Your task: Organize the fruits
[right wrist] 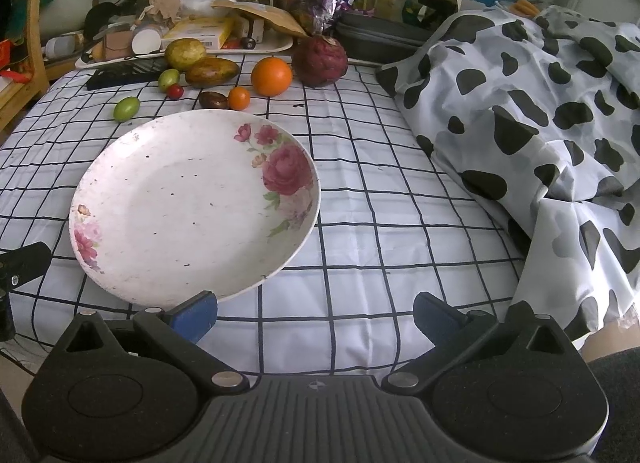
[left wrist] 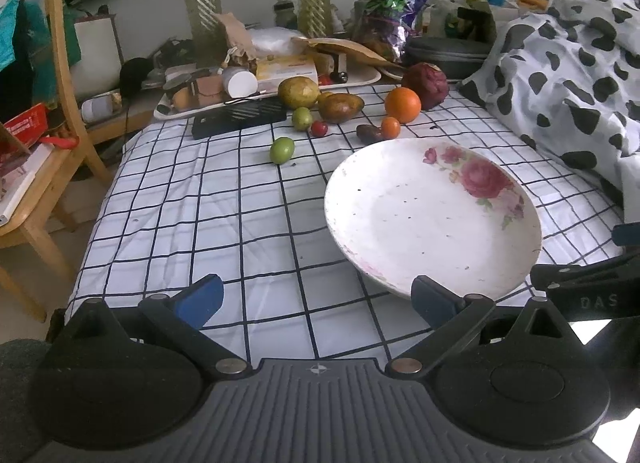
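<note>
Both tongs, left tongs (left wrist: 318, 299) and right tongs (right wrist: 314, 313), held wide apart, empty. Round fruits at plate's (right wrist: 132, 283) 12 o'clock, e.g. orange (right wrist: 271, 76): easily rolled off bench (right wrist: 360, 223) if nudged.

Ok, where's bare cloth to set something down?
Free: checked cloth left of the plate below the green fruit, and between plate and spotted fabric. Crowded: the fruit row near the orange and the tray.

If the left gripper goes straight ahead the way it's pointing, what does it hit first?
Probably bare checked tablecloth; the plate sits just right of that line, so the right finger might clip its rim. Farther on lies a green fruit. Depth is uncertain.
</note>
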A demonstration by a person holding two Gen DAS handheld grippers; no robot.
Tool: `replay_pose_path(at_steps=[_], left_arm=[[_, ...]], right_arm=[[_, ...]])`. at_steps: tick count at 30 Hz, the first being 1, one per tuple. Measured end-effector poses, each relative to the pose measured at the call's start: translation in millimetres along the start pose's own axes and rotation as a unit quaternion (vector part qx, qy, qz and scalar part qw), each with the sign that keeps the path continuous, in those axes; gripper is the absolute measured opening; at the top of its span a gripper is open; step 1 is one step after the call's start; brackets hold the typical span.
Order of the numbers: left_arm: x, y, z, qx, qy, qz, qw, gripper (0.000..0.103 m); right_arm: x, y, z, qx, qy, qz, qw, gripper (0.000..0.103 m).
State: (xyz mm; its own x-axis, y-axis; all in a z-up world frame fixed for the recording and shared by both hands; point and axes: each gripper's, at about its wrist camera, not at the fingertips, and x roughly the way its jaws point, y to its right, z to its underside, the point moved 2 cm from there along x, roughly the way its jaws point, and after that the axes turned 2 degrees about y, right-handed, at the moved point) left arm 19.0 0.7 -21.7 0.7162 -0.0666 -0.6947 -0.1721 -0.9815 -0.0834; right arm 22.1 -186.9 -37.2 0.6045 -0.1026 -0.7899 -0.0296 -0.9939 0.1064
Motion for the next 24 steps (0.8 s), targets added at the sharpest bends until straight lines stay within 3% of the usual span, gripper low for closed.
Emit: replay_pose_path(at_steps=[24], left_arm=[[3.7,-0.5,2.3,-0.007,-0.009,0.0,0.9999,0.102]], right_arm=[[-0.2,2.0,-1.0,0.002,-0.001,0.004,1.0,0.103]])
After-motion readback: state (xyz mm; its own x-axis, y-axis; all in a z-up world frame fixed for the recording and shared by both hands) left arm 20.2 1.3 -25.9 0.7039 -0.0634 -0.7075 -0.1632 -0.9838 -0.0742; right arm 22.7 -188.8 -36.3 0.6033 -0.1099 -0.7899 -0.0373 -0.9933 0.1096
